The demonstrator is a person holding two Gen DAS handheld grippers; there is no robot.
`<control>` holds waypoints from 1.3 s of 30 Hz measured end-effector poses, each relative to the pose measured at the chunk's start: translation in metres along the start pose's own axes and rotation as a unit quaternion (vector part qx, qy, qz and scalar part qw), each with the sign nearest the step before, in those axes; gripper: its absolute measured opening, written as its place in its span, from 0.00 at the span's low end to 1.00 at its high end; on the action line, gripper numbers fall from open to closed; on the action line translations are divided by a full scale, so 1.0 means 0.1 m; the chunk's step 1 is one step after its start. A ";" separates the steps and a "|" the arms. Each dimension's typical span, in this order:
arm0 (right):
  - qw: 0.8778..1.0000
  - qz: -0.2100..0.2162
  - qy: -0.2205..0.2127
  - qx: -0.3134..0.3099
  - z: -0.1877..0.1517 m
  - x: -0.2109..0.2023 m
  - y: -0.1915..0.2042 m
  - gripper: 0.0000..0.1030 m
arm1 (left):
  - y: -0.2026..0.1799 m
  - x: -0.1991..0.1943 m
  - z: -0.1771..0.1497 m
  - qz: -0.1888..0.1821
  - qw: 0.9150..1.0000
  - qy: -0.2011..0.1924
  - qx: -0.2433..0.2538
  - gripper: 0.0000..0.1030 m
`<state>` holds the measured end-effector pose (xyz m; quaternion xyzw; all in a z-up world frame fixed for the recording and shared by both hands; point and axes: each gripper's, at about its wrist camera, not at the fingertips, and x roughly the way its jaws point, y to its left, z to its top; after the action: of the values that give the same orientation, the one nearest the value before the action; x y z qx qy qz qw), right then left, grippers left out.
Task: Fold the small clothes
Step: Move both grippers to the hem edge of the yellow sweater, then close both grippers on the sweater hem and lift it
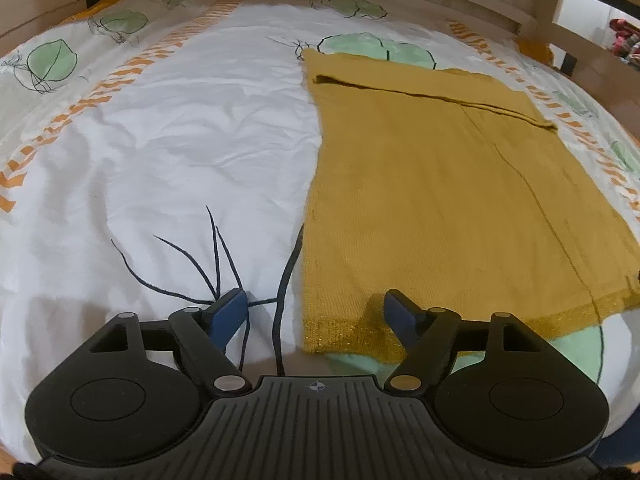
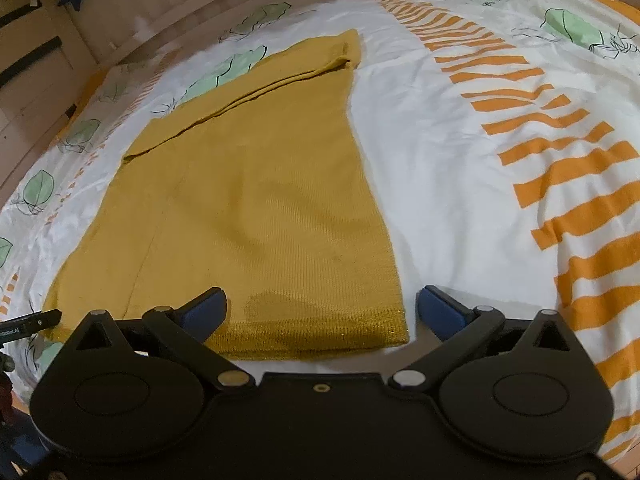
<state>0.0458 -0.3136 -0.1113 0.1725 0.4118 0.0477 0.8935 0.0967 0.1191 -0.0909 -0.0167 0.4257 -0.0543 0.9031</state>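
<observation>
A mustard knitted garment (image 1: 440, 200) is laid flat on a patterned bed cover (image 1: 160, 140). Its near hem corners are framed by both spread jaws: left gripper (image 1: 314, 312), right gripper (image 2: 322, 308). Nothing is pinched.

Mustard-yellow knit garment (image 1: 440, 184), glittery gold hem; white bedspread (image 1: 180, 140) with green leaves, orange stripes; my fingers (image 2: 204, 312) blue-padded, black.

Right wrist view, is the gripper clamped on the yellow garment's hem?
No, the right gripper stands wide open, straddling the corner of the yellow garment without pinching it.
</observation>
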 end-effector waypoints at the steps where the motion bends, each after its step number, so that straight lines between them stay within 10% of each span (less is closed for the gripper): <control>1: 1.000 0.001 0.000 0.001 0.00 0.00 0.00 1.00 | 0.01 -0.02 0.00 -0.006 1.000 0.000 -0.004 0.70; 21: 1.000 0.003 -0.002 0.004 0.01 0.01 -0.01 1.00 | -0.08 -0.03 -0.02 -0.042 0.999 -0.008 0.012 0.55; 31: 1.000 0.011 0.004 0.002 0.02 -0.02 0.00 1.00 | 0.02 -0.04 -0.01 -0.032 0.999 -0.021 -0.017 0.16; 33: 1.000 0.016 0.005 0.008 0.02 -0.03 -0.02 0.95 | 0.02 -0.04 -0.01 -0.033 0.999 -0.021 -0.014 0.14; 39: 1.000 0.004 -0.005 0.009 0.01 -0.11 -0.06 0.38 | 0.00 -0.05 -0.01 -0.039 0.999 -0.027 -0.007 0.08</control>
<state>0.0391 -0.3217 -0.1043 0.1821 0.4068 0.0469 0.8939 0.0928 0.1195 -0.0876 -0.0413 0.4002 -0.0859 0.9115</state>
